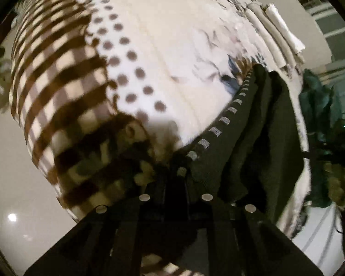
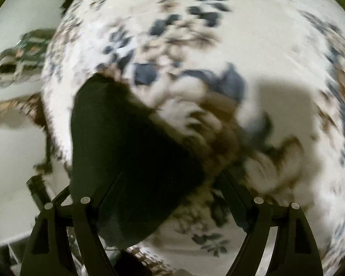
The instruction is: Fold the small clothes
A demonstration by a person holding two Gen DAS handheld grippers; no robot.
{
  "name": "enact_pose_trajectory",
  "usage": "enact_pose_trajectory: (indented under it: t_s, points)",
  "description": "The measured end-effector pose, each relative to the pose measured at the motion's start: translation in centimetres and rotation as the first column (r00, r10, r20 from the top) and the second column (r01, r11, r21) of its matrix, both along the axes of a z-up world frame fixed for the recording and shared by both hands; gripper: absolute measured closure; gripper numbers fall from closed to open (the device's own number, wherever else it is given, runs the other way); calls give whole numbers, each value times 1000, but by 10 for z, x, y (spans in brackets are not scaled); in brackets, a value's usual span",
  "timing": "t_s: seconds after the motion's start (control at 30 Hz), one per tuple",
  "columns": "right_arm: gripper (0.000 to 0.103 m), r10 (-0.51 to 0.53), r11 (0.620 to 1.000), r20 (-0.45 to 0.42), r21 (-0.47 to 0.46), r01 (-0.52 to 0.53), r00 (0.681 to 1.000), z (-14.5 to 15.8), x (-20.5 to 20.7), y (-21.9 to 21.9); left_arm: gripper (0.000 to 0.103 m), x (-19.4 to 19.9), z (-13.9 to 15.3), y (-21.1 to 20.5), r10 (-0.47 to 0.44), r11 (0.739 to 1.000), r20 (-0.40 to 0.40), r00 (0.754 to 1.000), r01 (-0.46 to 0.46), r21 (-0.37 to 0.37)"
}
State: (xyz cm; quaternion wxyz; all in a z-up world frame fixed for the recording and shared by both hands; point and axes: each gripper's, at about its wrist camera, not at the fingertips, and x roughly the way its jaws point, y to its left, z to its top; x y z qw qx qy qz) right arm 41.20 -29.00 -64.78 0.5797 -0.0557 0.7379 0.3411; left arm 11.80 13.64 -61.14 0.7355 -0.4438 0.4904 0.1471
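A small dark garment (image 1: 248, 135) with a row of pale grey marks along its edge lies on a patterned bed cover (image 1: 168, 53). My left gripper (image 1: 176, 177) is shut on the garment's near edge, fingers close together. In the right wrist view the same dark garment (image 2: 122, 142) lies across the left finger (image 2: 108, 184). My right gripper (image 2: 172, 184) has its fingers wide apart and stands over the floral cover (image 2: 276, 34). The view is motion-blurred.
A stack of folded white cloths (image 1: 278, 36) lies on the cover at the far right. A dark green heap (image 1: 322, 105) sits beyond the cover's right edge. A checked cup-like object (image 2: 20, 57) lies off the cover's left side.
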Motion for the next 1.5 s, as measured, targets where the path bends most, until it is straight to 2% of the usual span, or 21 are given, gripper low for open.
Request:
enact_pose_trajectory:
  t_s: [0.03,0.1,0.13,0.17,0.23,0.37,0.43,0.57,0.67,0.73,0.87,0.93,0.97,1.0,1.03,1.07,1.1,1.17,1.27,1.37,1.5]
  points:
    - [18,41,999,-11,18,-41,999,-3,3,8,81,-8,-1,0,28,999,5,1000,-28,-34]
    - [12,116,992,-22,53,-115,993,-10,6,23,45,-34,-3,-3,115,985,26,993,-110,-133]
    - [6,154,987,-23,58,-152,988,-15,7,30,41,-52,-5,-11,191,963,70,979,-174,-206]
    - [6,186,981,-25,58,-184,982,-20,8,37,37,-61,-7,-18,236,946,90,968,-208,-248]
    - [6,260,965,-78,64,-255,963,-38,10,50,37,-81,-16,-36,317,899,116,941,-259,-352]
    - [6,289,956,-184,105,-274,939,-65,15,67,37,-81,-30,-64,365,865,110,924,-293,-408]
    - [6,298,953,-201,121,-278,933,-71,15,74,37,-78,-28,-67,385,859,136,913,-300,-416]
    - [6,336,940,-246,154,-305,909,-79,8,86,37,-58,-36,-71,378,861,141,915,-291,-417]
    - [5,362,931,-277,161,-328,890,-89,2,97,37,-66,-44,-66,394,846,135,909,-302,-439]
    - [4,381,923,-290,172,-344,878,-92,0,103,32,-68,-45,-64,407,838,147,901,-305,-453]
    - [4,421,905,-338,211,-368,842,-98,0,109,32,-69,-39,-66,421,841,166,892,-315,-440]
    - [4,433,899,-362,231,-371,825,-99,2,110,32,-63,-27,-69,417,860,194,888,-317,-399]
    - [5,436,898,-370,233,-373,820,-100,3,111,36,-60,-21,-70,413,868,206,887,-316,-382]
    - [5,442,896,-364,227,-382,820,-100,4,112,58,-58,-17,-71,411,874,215,886,-316,-369]
    - [6,447,893,-356,225,-389,821,-99,3,113,73,-51,-14,-71,401,885,195,895,-324,-335]
    - [13,452,891,-338,222,-397,826,-98,1,115,94,-47,-12,-71,392,893,176,903,-327,-309]
    - [18,455,889,-315,212,-405,833,-97,-2,116,93,-47,-11,-70,392,894,186,901,-325,-309]
    - [41,448,892,-258,200,-406,856,-91,-5,116,93,-48,-8,-68,390,896,176,904,-329,-297]
    - [59,377,922,-185,170,-348,907,-75,-8,110,93,-36,5,-62,343,919,177,923,-291,-266]
    - [66,256,964,-147,109,-241,956,-59,-11,104,93,-20,17,-54,278,944,178,944,-235,-230]
    - [68,105,990,-121,108,-92,987,-43,-20,78,93,8,25,-30,199,967,182,963,-164,-193]
